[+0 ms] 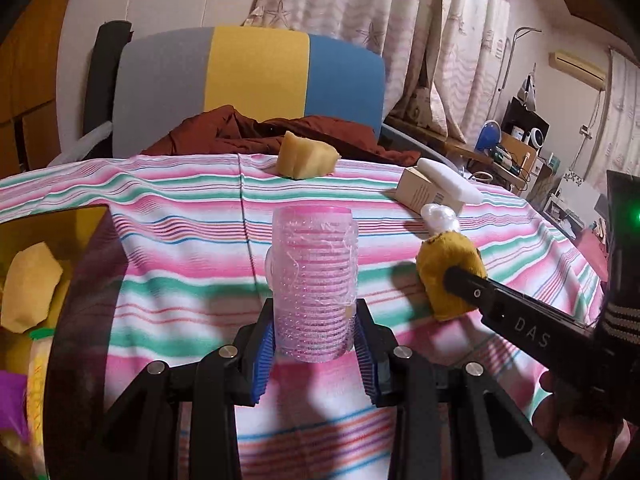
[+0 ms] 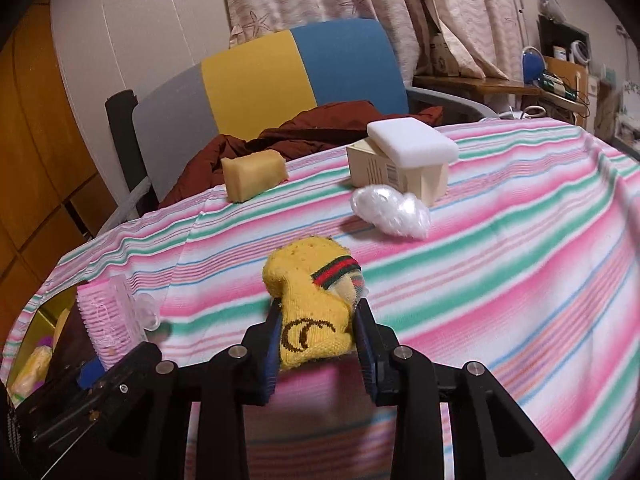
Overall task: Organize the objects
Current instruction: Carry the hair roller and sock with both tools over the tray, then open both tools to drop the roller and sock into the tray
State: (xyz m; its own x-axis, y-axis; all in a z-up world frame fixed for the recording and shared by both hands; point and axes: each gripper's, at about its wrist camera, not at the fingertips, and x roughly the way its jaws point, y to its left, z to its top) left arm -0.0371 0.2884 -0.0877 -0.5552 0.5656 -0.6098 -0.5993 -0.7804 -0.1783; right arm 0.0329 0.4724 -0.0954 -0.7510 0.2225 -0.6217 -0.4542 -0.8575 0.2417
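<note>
With the left gripper (image 1: 314,344) pinching the pink hair roller (image 1: 313,280) and the right gripper (image 2: 318,344) pinching the yellow sock (image 2: 314,308), carry both level toward the bin (image 1: 80,280) left of the roller.

Past my striped tablecloth (image 2: 500,248), at twelve o'clock, stands a chair (image 1: 256,76) with grey, yellow and blue panels, a dark red garment (image 1: 256,130) heaped on its seat. Patterned curtains (image 1: 400,20) hang at one o'clock. At two o'clock I see an air conditioner (image 1: 578,65) above a cluttered desk (image 1: 496,148).
</note>
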